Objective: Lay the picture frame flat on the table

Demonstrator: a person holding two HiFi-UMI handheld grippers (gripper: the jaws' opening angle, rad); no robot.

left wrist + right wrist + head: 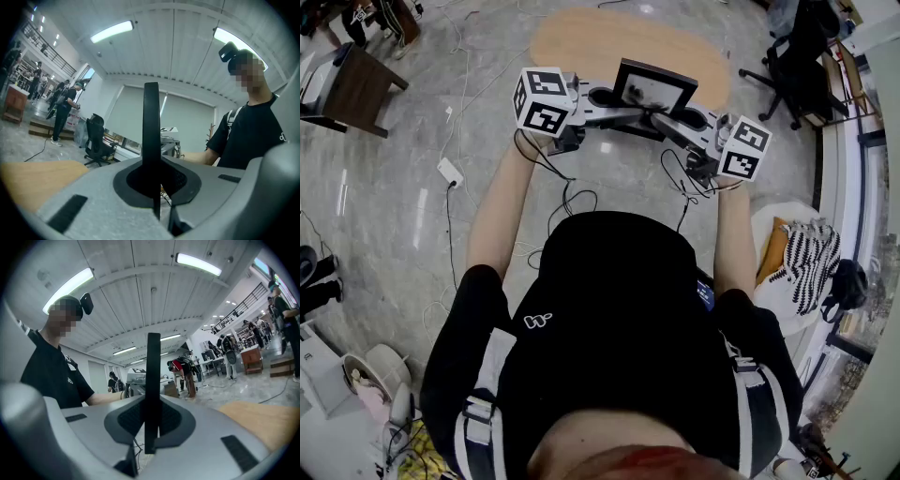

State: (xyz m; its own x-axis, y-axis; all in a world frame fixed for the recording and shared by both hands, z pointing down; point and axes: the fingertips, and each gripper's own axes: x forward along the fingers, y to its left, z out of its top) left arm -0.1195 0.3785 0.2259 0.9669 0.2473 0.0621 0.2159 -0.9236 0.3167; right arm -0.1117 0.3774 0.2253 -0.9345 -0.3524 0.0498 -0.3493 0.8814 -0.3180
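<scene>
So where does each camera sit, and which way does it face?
Head view: on the person's head, facing steeply down; torso, forearms, left gripper, right gripper, picture frame, table.
Left gripper view: rides that gripper, looks along its fingers, tilted up at the ceiling; torso at right.
Right gripper view: same on the other; torso at left.
Shared: both gripper views show the frame edge-on, clamped.

The head view is aimed steeply down; the thin black picture frame (151,140) is seen edge-on by both gripper views — close, facing each other.
</scene>
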